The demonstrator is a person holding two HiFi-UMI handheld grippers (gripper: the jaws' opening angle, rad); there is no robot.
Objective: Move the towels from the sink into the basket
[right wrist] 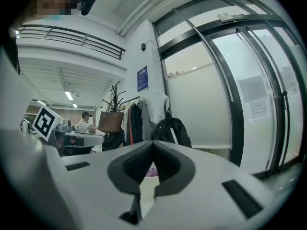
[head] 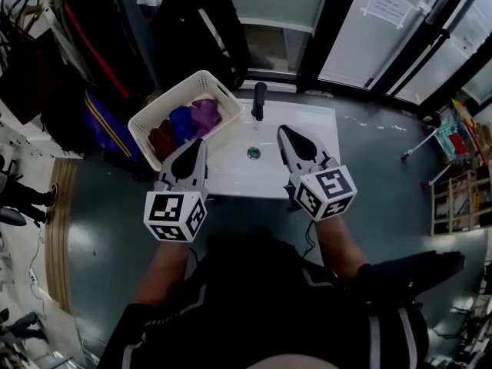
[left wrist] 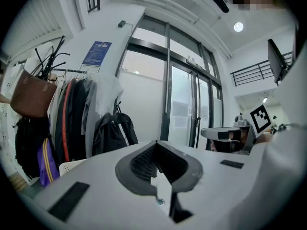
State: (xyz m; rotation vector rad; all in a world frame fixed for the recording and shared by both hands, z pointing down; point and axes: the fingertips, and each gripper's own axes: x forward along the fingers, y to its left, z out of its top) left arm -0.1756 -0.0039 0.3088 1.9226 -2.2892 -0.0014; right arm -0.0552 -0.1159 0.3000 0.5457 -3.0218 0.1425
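1. The white sink (head: 311, 133) is showing its drain (head: 254, 153) and a black faucet (head: 259, 100) at its rear edge.
2. The basket (head: 147, 117) is sitting at the sink's left rear corner, holding 3 towels (head: 184, 123): red, blue and purple.
3. The left gripper (head: 198, 144) is hovering over the sink's left front, jaws closed together on nothing.
4. The right gripper (head: 283, 130) is hovering over the sink's right half, jaws likewise pressed together, gripping nothing.
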